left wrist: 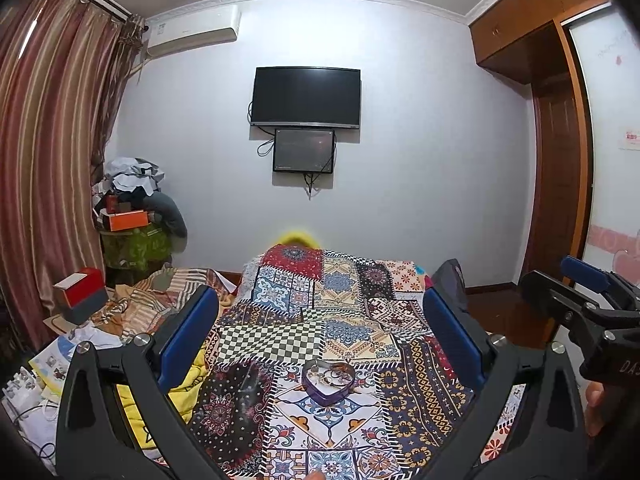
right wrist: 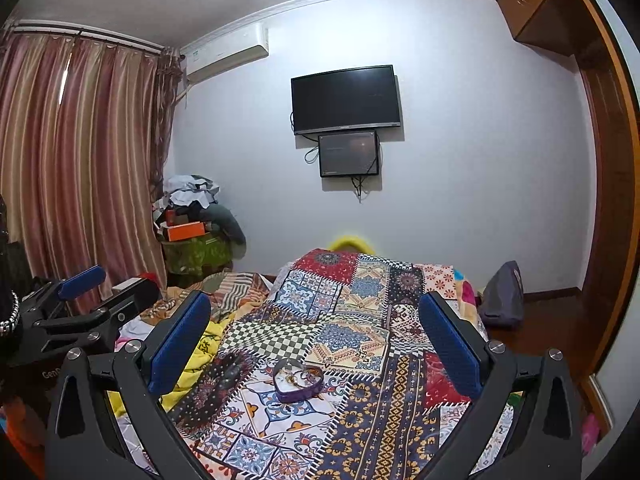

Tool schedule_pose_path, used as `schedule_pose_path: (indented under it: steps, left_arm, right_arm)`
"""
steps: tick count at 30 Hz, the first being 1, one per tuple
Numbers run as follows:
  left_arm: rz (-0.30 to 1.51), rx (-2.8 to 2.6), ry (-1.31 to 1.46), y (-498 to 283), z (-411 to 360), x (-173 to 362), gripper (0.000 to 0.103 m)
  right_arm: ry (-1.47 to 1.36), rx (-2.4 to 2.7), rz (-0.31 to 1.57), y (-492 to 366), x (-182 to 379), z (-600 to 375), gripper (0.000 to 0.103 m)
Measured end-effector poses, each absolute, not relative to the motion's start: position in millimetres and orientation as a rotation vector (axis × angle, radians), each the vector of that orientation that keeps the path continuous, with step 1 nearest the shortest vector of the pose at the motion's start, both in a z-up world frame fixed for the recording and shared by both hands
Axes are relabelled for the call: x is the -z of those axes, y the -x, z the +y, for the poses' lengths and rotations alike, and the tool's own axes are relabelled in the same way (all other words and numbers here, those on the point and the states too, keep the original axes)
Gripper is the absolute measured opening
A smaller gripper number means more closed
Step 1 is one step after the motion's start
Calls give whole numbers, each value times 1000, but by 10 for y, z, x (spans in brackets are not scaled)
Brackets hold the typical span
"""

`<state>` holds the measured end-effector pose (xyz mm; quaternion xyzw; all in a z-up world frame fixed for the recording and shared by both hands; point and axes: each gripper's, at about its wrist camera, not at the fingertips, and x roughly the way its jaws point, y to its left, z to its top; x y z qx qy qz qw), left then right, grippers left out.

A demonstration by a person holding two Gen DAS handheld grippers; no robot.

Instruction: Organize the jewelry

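Observation:
A purple heart-shaped box [left wrist: 328, 384] stands open on the patchwork cloth [left wrist: 336, 320], with several small jewelry pieces inside it. It also shows in the right wrist view [right wrist: 298, 382]. My left gripper [left wrist: 320, 320] is open and empty, held above and short of the box. My right gripper [right wrist: 316, 324] is open and empty too, at about the same distance. The right gripper shows at the right edge of the left wrist view [left wrist: 592, 296]. The left gripper shows at the left edge of the right wrist view [right wrist: 92, 292].
The cloth covers a bed with a yellow blanket [right wrist: 200, 344] on its left side. A red and white box [left wrist: 80, 292] and papers lie at far left. A cluttered pile [left wrist: 136, 208] stands by the curtain. A grey bag [right wrist: 504, 300] sits right, near the wardrobe.

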<state>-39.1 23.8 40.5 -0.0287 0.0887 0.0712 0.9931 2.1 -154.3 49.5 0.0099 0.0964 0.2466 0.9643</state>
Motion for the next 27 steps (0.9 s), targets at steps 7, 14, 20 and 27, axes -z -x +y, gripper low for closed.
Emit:
schedule_pose_path:
  steps: [7, 14, 20, 27]
  left_arm:
    - [186, -128, 68, 377, 241, -404, 102]
    - [186, -116, 78, 373, 258, -397, 103]
    - [194, -108, 74, 353, 251, -381, 102]
    - [190, -113, 97, 361, 331, -356, 102]
  right_arm:
    - [-21, -497, 195, -20, -491, -1528, 103]
    - [-18, -497, 202, -33, -476, -1504, 103]
    - [-16, -496, 206, -40, -473, -1483, 103]
    - [-10, -495, 218, -67, -446, -1430, 103]
